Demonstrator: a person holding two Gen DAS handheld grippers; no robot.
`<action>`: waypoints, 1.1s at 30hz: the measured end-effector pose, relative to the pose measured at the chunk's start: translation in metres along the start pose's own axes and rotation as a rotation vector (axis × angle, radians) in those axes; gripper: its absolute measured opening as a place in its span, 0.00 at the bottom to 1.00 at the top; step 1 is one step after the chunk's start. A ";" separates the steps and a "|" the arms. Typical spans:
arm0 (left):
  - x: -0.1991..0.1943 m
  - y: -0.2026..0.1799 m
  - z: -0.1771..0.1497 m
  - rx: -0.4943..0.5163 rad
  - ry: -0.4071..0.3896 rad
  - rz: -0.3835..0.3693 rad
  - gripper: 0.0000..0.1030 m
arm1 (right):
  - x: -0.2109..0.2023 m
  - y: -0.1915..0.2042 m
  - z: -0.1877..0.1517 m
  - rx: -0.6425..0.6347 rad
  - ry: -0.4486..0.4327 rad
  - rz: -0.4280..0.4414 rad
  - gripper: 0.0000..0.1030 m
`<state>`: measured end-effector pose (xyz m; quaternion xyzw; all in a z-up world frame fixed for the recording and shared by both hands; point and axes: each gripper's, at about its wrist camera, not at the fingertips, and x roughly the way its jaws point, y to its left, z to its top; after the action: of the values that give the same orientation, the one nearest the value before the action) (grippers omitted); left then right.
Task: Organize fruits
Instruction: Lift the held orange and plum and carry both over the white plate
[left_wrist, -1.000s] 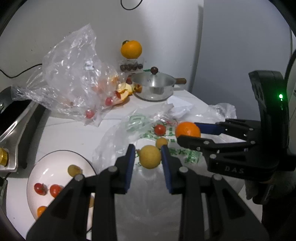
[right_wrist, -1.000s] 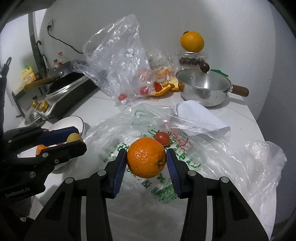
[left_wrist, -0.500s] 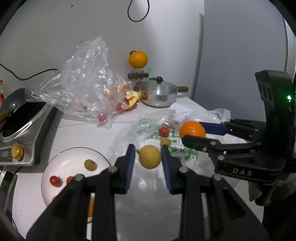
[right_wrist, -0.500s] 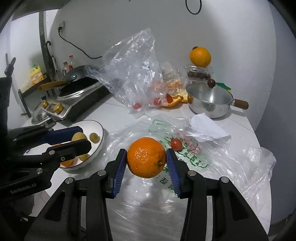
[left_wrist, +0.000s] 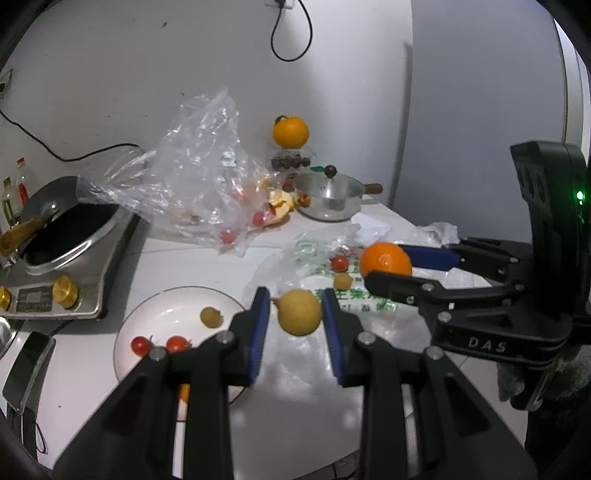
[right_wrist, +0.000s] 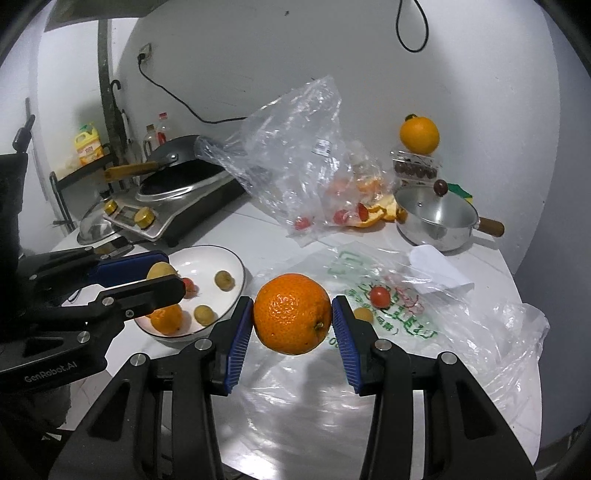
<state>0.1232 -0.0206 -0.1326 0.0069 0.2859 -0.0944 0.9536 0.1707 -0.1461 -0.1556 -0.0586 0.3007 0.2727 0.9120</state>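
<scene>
left gripper (left_wrist: 294, 319): clamped on a small yellow fruit (left_wrist: 299, 316), held up in the air just right of the plate (left_wrist: 155, 317)
right gripper (right_wrist: 292, 320): pads pinched on both sides of a big orange (right_wrist: 291, 318), also off the surface (right_wrist: 255, 229), over the printed plastic bag (right_wrist: 402, 314)
plate so far: cherry tomatoes, a few little yellow fruits and one orange piece were sitting in it
doing it well: I'd have lowered each fruit right down into the plate before letting go, round stuff rolls; orange into the bare middle, not on the tomatoes
leftovers: a cherry tomato (right_wrist: 379, 296) and a small yellow fruit were on the bag; what else was in the clear bag behind I couldn't really tell
room: open surface in front of the plate; stove crowded its far left side, the surface's near edge sat just below the grippers
</scene>
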 end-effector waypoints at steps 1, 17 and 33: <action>-0.002 0.001 0.000 -0.002 -0.002 0.002 0.29 | -0.001 0.003 0.000 -0.002 -0.001 0.002 0.45; -0.036 0.032 -0.013 -0.030 -0.038 0.033 0.29 | -0.004 0.048 0.008 -0.062 -0.007 0.027 0.45; -0.041 0.080 -0.030 -0.086 -0.030 0.066 0.29 | 0.021 0.091 0.016 -0.118 0.027 0.058 0.45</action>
<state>0.0878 0.0676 -0.1387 -0.0261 0.2750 -0.0507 0.9597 0.1448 -0.0556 -0.1501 -0.1075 0.2980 0.3153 0.8945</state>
